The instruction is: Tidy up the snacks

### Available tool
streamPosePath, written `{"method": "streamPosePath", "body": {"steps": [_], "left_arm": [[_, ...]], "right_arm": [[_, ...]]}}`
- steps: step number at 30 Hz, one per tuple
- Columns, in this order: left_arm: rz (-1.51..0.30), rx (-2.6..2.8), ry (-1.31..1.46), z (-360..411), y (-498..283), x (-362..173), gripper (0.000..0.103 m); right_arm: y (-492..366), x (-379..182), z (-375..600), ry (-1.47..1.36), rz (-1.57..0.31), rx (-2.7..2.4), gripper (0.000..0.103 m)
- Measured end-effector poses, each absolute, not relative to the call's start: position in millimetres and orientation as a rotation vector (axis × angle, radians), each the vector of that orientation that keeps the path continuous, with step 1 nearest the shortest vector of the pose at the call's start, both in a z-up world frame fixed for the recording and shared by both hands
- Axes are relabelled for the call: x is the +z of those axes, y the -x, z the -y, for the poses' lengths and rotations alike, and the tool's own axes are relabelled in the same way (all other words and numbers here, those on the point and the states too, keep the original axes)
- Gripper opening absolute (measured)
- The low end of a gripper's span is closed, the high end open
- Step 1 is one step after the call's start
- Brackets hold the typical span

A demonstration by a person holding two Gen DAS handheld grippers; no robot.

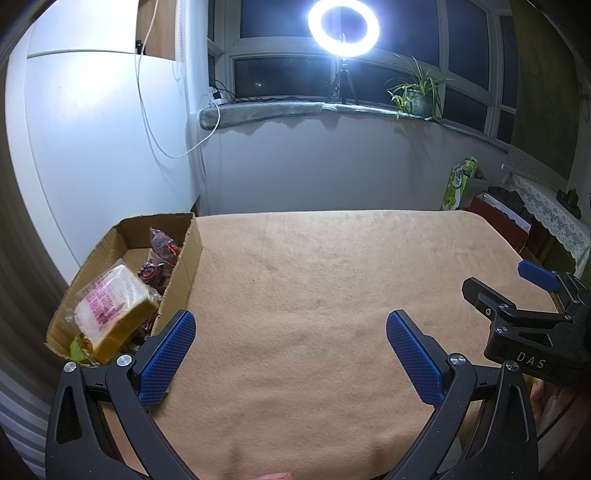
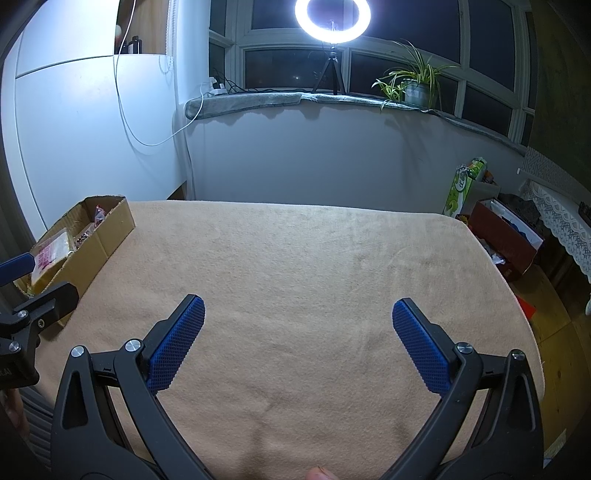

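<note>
A cardboard box (image 1: 184, 273) stands at the left edge of the tan-covered table (image 1: 314, 280). In it lie a wrapped slice of bread (image 1: 114, 310) and several dark red snack packets (image 1: 162, 251). My left gripper (image 1: 290, 321) is open and empty, over the table just right of the box. My right gripper (image 2: 297, 310) is open and empty over the table's middle; it also shows at the right in the left wrist view (image 1: 517, 291). The box shows at far left in the right wrist view (image 2: 96, 236).
A ring light (image 1: 343, 27) on a tripod and a potted plant (image 1: 417, 96) stand on the windowsill behind. A white cabinet (image 1: 92, 147) is at the left. A green carton (image 2: 461, 188) and a red box (image 2: 506, 236) sit beyond the table's right edge.
</note>
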State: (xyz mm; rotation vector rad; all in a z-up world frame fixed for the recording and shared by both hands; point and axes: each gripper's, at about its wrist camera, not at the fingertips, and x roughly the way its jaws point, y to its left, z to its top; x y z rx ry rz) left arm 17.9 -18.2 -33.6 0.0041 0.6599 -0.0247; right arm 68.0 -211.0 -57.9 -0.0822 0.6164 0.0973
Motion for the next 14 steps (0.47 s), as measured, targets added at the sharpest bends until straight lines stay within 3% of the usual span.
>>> {"method": "streamPosePath", "body": {"steps": [14], "left_arm": [[-0.619,-0.018,-0.039,24.8,-9.6,-30.0,0.103]], "right_arm": [[-67.9,-59.2,211.9,0.082,-0.619,0.096,0.103]]}}
